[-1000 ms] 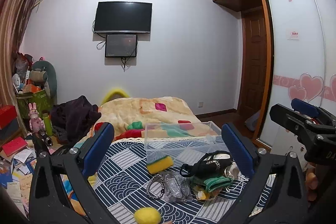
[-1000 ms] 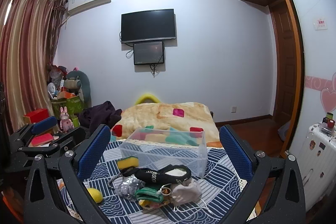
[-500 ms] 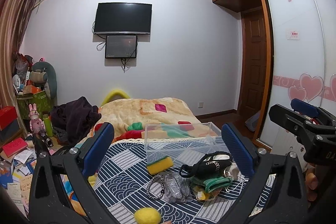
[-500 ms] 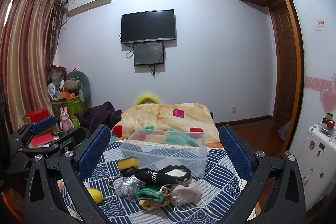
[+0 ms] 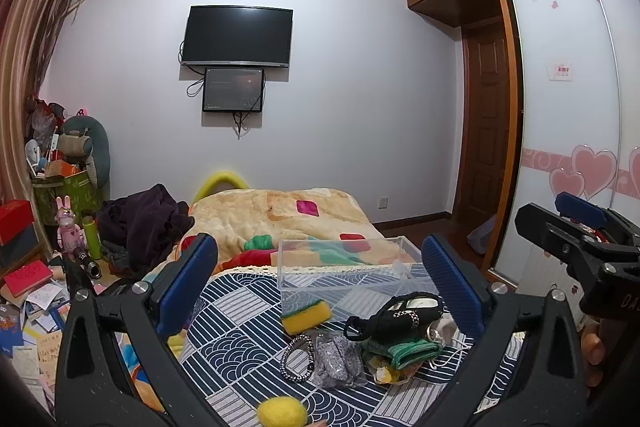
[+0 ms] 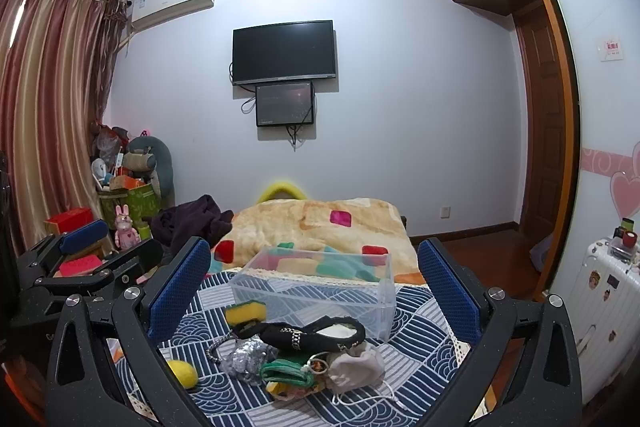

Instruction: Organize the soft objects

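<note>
Here we hold both the left tongs (image 5: 320, 287) and right tongs (image 6: 314, 285) wide open and empty above the yellow-green sponge (image 6: 245, 311), black pouch (image 6: 308, 335) and clear plastic box (image 6: 316, 283)

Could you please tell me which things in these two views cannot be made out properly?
- Yellow ball: left wrist view, bottom edge cuts it.
- Green cloth: right wrist view, partly under the black strap.
- Clear box contents: both views, glare and see-through walls leave them unclear.

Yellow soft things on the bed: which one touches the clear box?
The yellow-and-green sponge leans against the clear box; the yellow ball lies apart, nearer the camera.
</note>
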{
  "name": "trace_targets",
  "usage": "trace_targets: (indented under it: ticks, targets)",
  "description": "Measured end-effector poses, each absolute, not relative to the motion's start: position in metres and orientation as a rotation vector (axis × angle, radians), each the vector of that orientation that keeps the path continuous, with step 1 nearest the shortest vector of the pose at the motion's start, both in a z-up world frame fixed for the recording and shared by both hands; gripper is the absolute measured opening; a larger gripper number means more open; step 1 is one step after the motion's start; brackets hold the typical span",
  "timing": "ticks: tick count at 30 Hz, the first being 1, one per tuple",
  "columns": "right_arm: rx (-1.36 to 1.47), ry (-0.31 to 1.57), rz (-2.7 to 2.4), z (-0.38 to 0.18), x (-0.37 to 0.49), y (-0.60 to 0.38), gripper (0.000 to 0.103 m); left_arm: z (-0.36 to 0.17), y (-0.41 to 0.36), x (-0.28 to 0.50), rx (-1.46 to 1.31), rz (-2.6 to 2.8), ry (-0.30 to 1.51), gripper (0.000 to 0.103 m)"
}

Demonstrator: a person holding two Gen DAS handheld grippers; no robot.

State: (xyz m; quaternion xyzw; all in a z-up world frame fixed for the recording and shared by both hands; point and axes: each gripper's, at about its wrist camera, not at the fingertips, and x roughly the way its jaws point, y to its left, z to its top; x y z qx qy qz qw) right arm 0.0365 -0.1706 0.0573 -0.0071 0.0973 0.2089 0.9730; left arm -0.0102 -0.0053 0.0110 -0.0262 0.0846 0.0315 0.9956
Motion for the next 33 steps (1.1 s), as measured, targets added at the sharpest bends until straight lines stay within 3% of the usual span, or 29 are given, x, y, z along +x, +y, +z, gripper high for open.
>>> trace_targets:
  ticks: [12, 27, 33]
  targets:
    - [-0.01, 0.202, 0.423, 0.051, 0.038, -0.17, 0.103, -0.003, 0.002, -0.005, -0.058, 0.053, 0.233, 0.103]
    - [-0.113, 0.531, 0.4, -0.042, 0.064, -0.169, 0.103, -0.11, 0.028, 0.019, -0.1, 0.054, 0.653, 0.103]
    - [0.005, 0.619, 0.431, -0.052, 0.083, -0.184, 0.103, -0.135, 0.034, 0.028, -0.163, 0.033, 0.745, 0.079]
